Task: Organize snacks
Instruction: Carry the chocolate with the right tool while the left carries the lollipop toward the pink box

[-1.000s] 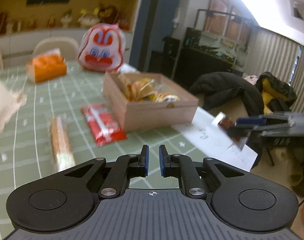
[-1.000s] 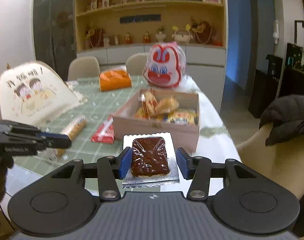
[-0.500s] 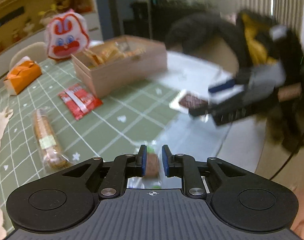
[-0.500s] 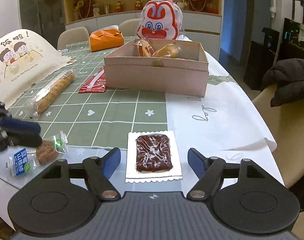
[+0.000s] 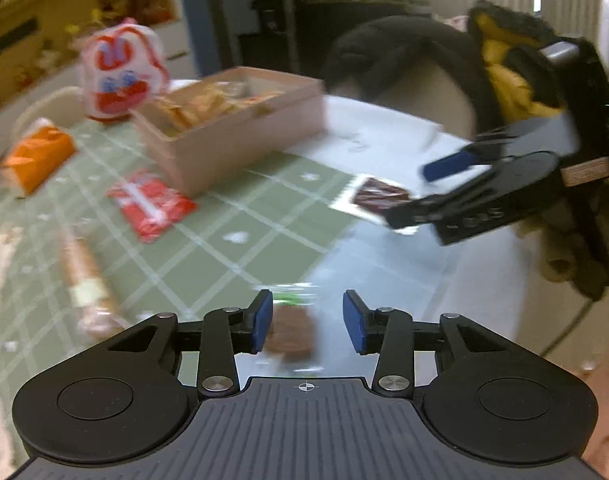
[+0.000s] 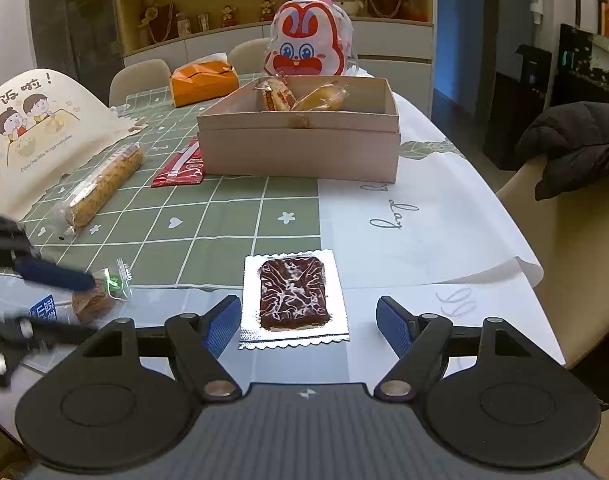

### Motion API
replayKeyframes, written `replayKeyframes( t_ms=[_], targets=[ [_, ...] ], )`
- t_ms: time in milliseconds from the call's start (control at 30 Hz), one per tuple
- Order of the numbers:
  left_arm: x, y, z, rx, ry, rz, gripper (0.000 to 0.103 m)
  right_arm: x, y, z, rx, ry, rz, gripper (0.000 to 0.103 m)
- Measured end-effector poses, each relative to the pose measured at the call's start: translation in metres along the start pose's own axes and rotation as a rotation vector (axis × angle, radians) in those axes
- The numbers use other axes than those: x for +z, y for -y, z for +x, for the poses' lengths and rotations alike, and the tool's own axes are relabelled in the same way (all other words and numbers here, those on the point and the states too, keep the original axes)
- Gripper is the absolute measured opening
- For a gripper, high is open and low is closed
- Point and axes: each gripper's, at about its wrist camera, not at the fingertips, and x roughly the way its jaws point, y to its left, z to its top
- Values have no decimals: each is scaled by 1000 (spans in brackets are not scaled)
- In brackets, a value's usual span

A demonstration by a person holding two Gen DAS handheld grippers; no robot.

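- The right gripper (image 6: 309, 324) hangs low over the near edge of the table (image 6: 424, 224), its blue-padded fingers (image 6: 222, 326) standing wide apart; its jaws opened within the last second and have since held that width.
- Between those fingers, touched by neither pad, a brown cake in a silver wrapper (image 6: 294, 294) lies flat on the white part of the tablecloth, just short of the green checked part.
- The left gripper (image 5: 307, 322) has just been opening; its pads now stand clear on either side of a small round brown snack in a clear wrapper (image 5: 292, 330), which rests on the table and is blurred in the left wrist view.
- In the right wrist view that same snack (image 6: 94, 300) lies left of the silver-wrapped cake, apart from it, with one blue finger of the left gripper above it.
- The open cardboard box (image 6: 300, 148) sits farther back, well apart from both grippers, with several wrapped pastries (image 6: 304, 96) inside.
- A red flat packet (image 6: 180, 166) lies against the box's left front corner, and a long wrapped biscuit roll (image 6: 104, 188) lies further left on the green checks.
- Behind the box stands a red-and-white rabbit-faced bag (image 6: 306, 42); an orange bag (image 6: 204, 80) sits to its left.
- A cream cartoon-printed bag (image 6: 36, 136) lies at the left edge.
- A dark coat (image 6: 576, 144) is draped over a chair on the right.
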Motion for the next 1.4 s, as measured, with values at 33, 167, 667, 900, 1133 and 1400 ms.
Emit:
replayKeyframes(
  t_ms=[33,167,667,900,1133,1400],
  targets=[
    [-1,-1,3,16,-21,10,43,0,-1,1,-1,0,-4,75],
    [-3,-3,15,-3,-68,22,46,2,-4,5,6,0,-14,77],
    [-5,-15,19,-46,-51,-90,45,5,-15,11,-12,34,-126,48],
    [-5,-14,16,-71,-32,-97,42,12,-13,-1,-18,60,-137,48],
    [25,-43,-6,-113,121,-226,41,46,8,-28,21,122,-84,30],
    [34,-72,5,-122,165,-384,41,65,11,-30,25,107,-132,38]
  ],
)
